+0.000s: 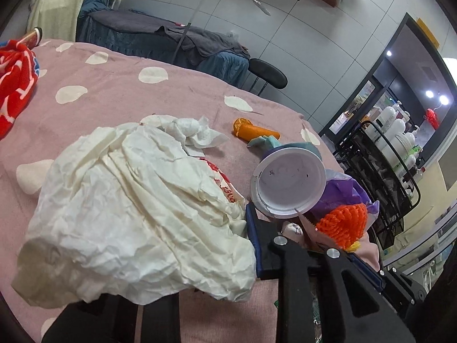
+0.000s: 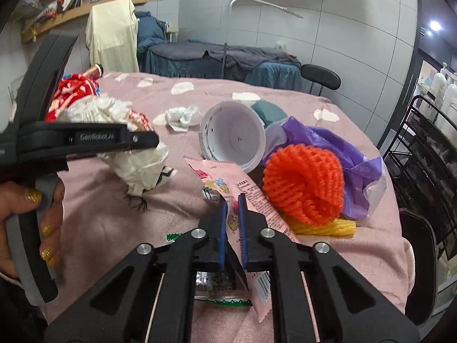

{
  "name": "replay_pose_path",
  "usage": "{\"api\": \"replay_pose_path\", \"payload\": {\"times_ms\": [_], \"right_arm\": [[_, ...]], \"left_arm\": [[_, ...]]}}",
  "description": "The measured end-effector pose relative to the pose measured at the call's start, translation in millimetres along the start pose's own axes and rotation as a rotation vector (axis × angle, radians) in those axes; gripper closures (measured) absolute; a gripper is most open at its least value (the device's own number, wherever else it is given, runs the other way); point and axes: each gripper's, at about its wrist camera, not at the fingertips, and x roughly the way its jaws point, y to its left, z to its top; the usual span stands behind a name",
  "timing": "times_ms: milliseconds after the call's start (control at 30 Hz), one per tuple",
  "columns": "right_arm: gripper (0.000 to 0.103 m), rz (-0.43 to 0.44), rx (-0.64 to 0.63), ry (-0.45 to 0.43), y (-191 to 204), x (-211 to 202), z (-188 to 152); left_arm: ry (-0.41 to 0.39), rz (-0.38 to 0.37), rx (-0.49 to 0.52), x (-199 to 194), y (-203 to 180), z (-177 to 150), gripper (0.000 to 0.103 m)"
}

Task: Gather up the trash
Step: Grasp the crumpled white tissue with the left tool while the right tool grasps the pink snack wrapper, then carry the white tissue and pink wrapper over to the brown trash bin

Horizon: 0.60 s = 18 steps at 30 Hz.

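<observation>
I have my right gripper (image 2: 232,225) clamped on the pink snack wrapper (image 2: 251,200) just before the white cup (image 2: 234,134), and my left gripper (image 2: 134,138) closed on the crumpled white bag (image 1: 137,200) left of that cup. Judging by the bed (image 1: 114,85), collecting has barely begun: one cup, one tissue wad (image 2: 182,115), one orange net (image 2: 302,185), one purple bag (image 2: 337,145) remain.

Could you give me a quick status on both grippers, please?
Right hand-held gripper shut on pink wrapper. Left hand-held gripper shut on white crumpled bag. Cup, orange foam net remain.
</observation>
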Motion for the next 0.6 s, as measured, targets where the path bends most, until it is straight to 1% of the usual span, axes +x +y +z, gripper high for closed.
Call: {"api": "replay_pose_path", "payload": {"times_ms": [133,267,400,500,600], "right_arm": [[0.098,0.056,0.042,-0.056,-10.3,-18.8,0.4],[0.099,0.113,0.095,-0.075,-17.2,-34.5,-1.1],[0.099,0.16,0.132,-0.098,-18.0,-51.9,-5.6],[0.099,0.19,0.158,-0.124,-20.5,-68.8,-8.9],[0.1,0.199,0.174,-0.153,-22.4,-85.5,-10.9]], "left_arm": [[-0.06,-0.003,0.021,-22.3,-3.7,-5.7,0.079],[-0.106,-0.019,0.049,-44.1,-10.9,-14.6,0.079],[-0.129,-0.035,0.073,-59.3,-21.1,-23.2,0.079],[-0.133,-0.061,0.088,-67.5,-30.1,-30.7,0.079],[-0.143,-0.086,0.107,-75.5,-40.2,-36.4,0.079]]}}
